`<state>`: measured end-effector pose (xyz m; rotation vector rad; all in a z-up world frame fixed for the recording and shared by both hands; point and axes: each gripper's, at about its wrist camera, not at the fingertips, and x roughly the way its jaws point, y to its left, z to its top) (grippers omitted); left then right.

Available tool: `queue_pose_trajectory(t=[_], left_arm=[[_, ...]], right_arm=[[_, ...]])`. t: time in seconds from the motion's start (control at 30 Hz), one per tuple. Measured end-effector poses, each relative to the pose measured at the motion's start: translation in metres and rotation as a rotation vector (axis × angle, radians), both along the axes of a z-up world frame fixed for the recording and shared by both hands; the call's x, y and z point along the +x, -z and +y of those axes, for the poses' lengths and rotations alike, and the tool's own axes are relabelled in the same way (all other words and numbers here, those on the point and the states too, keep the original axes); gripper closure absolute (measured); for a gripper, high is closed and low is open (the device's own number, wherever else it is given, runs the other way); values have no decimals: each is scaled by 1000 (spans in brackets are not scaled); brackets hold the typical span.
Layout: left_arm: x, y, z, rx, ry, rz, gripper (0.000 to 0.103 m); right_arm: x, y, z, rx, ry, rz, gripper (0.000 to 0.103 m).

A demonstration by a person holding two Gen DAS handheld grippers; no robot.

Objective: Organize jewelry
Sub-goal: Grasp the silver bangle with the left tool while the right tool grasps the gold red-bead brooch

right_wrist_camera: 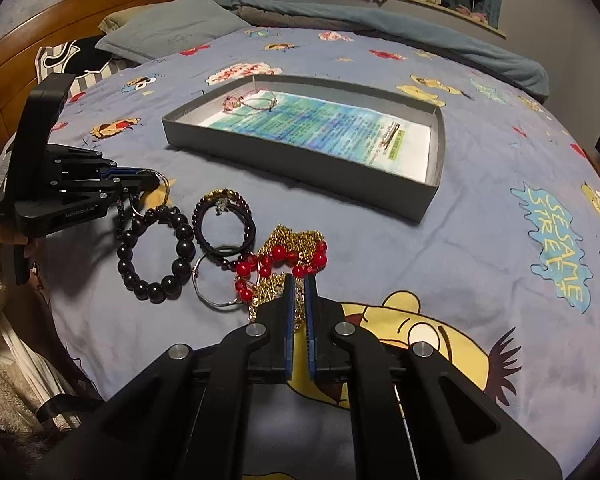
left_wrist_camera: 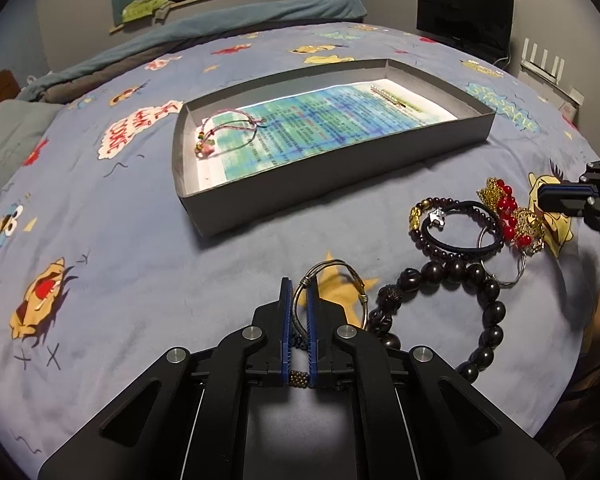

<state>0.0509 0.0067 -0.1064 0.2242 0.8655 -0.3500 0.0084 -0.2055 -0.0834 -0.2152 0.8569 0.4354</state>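
Note:
A grey shallow box lies on the bed; it also shows in the right wrist view. In it lie a pink cord bracelet at the left end and a thin clasp piece at the right end. My left gripper is shut on a silver wire bangle just above the sheet. A pile of jewelry lies to its right: a large dark bead bracelet, a small dark bead bracelet, a red-and-gold bead piece. My right gripper is shut on the red-and-gold piece.
The blue cartoon bedsheet covers the bed. A pillow and wooden headboard are at the far left in the right wrist view. A folded blanket lies along the far edge. A black monitor stands beyond the bed.

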Motion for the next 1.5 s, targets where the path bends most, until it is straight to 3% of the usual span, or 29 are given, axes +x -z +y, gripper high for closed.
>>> queue_pose_trajectory(t=[0.13,0.3,0.53,0.63,0.67,0.77,0.87,1.07,1.13,1.2,1.23,1.5], left_arm=[[0,1,0,2,2,3,96],[1,1,0,1,1,7,96],[1,2,1,2,2,11,96],[1,2,1,0,3,11,96],[1,2,1,0,2,11,96],[2,2,1,-1,3,11,96],[2,3,1,-1,4,11,96],[2,3,1,-1,4,11,96],[2,3,2,-3,3,13,96],[2,4,1,-3,4,13,96],[2,4,1,-2,4,13,96],[2,4,1,-1,7,15,96]], right_arm=[[3,0,-4,16,11,19,101],[1,1,-2,15,-3,25,75],[-2,16,15,-69,-60,46,72],[-3,14,14,-70,-53,29,77],[-3,13,13,-74,-45,20,85],[-2,10,9,-70,-31,3,97],[-2,7,9,-69,-33,-9,103],[-2,4,7,-41,-39,1,103],[-2,4,8,-43,-42,9,99],[-4,5,11,-56,-53,6,66],[-6,6,12,-60,-63,4,62],[-6,15,21,-94,-85,14,61]])
